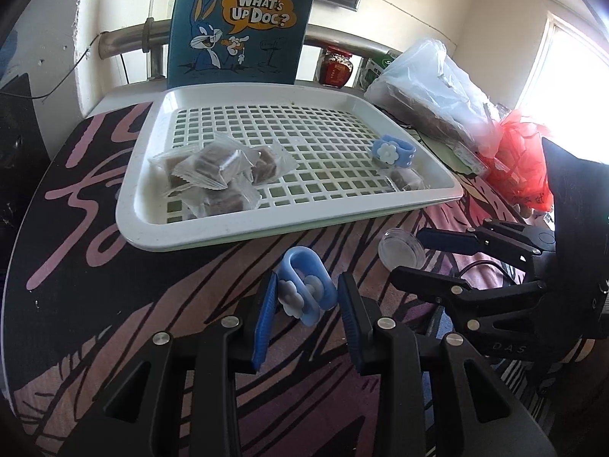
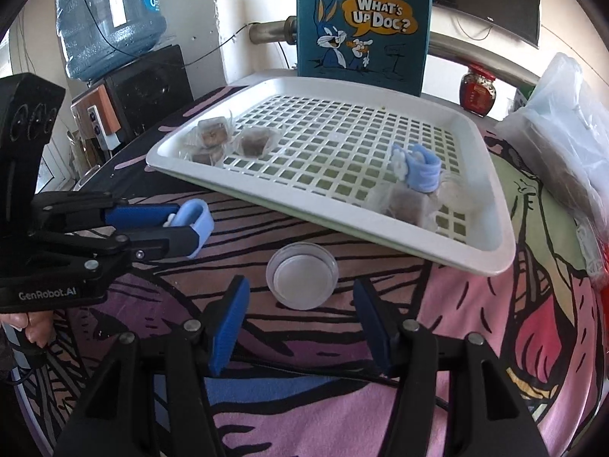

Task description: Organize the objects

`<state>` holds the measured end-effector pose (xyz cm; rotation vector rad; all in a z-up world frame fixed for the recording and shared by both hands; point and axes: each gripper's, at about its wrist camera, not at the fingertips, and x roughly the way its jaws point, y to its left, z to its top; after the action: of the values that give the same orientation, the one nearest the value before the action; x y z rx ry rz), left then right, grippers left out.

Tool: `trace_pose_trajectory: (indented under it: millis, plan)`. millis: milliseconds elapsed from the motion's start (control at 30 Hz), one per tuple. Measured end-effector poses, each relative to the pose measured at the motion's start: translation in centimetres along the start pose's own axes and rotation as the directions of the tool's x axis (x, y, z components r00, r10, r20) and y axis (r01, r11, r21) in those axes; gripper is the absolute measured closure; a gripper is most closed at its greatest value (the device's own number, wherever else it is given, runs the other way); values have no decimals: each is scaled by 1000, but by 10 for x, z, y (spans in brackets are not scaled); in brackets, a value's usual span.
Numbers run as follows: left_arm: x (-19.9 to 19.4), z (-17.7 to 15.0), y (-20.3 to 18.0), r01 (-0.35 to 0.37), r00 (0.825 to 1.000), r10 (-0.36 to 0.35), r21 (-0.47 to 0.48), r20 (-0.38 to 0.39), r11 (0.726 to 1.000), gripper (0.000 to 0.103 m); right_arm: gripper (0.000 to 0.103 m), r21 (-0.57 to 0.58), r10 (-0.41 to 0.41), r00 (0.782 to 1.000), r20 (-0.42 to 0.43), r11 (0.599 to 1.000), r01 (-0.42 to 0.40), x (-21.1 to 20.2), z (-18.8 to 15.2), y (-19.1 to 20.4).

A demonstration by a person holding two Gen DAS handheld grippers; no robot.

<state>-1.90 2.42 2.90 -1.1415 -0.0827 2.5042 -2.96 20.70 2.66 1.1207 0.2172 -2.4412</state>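
On a cartoon-print cloth, the left gripper [image 1: 304, 297] clasps a blue flower clip [image 1: 304, 291] between its pads, just short of the white slotted tray [image 1: 266, 232]. Beside it, the right gripper [image 2: 300, 304] stands spread on either side of a small clear jar [image 2: 302, 280], not touching it. Farther back, the tray holds wrapped candies [image 1: 213, 175] and a second blue clip [image 1: 392, 151].

2 blue flower rings [image 1: 306, 292] [image 1: 394, 151], 1 white tray [image 1: 141, 224], 1 clear lid [image 2: 302, 280], 1 red jar [image 2: 477, 90], several wrapped candies [image 1: 213, 169], 2 grippers [image 1: 306, 306] [image 2: 300, 320]
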Motion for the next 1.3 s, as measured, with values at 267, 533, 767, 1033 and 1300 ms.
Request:
trace_pose_trajectory:
  millis: [267, 533, 767, 1033, 1300]
  plan:
    - [-6, 0, -1, -7, 999, 7, 9, 39, 1000, 71, 64, -17, -40, 999, 8, 999, 40, 0, -1, 9]
    - [-15, -3, -2, 12, 996, -13, 8, 90, 1000, 71, 64, 30, -50, 983, 176, 999, 45, -33, -6, 10]
    - [-21, -3, -7, 23, 993, -27, 34, 117, 999, 71, 64, 49, -26, 967, 253, 999, 14, -45, -7, 7]
    - [-23, -3, -4, 41, 991, -43, 20, 130, 999, 71, 64, -1, -6, 958, 287, 1000, 6, -52, -10, 17]
    - [-23, -3, -2, 46, 990, -47, 11, 129, 999, 71, 64, 6, -8, 956, 293, 1000, 6, -53, -12, 16]
